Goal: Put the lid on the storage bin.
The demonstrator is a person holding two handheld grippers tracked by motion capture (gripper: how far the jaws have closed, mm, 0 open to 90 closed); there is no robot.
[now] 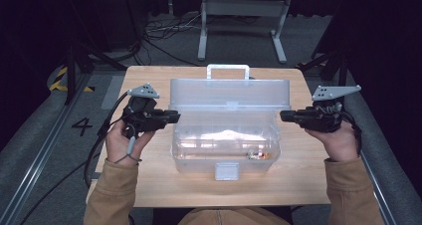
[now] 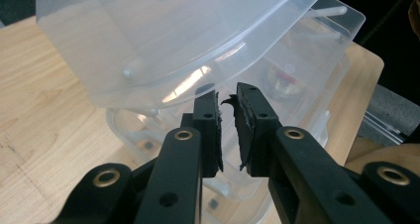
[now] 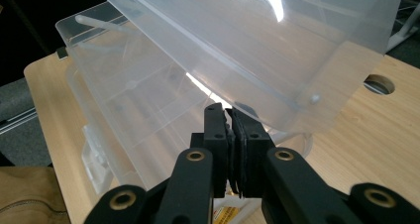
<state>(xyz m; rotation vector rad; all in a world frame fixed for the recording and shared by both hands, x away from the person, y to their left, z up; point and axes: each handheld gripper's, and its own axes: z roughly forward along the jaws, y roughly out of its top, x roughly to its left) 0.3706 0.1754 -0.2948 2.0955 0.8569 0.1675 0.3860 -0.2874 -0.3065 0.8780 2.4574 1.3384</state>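
A clear plastic toolbox [image 1: 199,158] stands in the middle of the wooden table with its lid [image 1: 229,93] swung up and back. A small red and orange item [image 1: 259,155] lies in its front right corner. My left gripper [image 1: 176,116] points level at the box's left end. In the left gripper view its tips [image 2: 227,92] sit just under the lid's edge [image 2: 257,45], a narrow gap between the pads and nothing in it. My right gripper [image 1: 282,116] points at the box's right end. Its pads [image 3: 229,112] are pressed together below the lid [image 3: 277,40].
The lid's white handle [image 1: 228,68] sticks out toward the far table edge, and a front latch [image 1: 226,171] hangs at the near side. The table [image 1: 149,185] has bare wood on both sides of the box. A metal stand [image 1: 244,16] and cables lie on the floor beyond.
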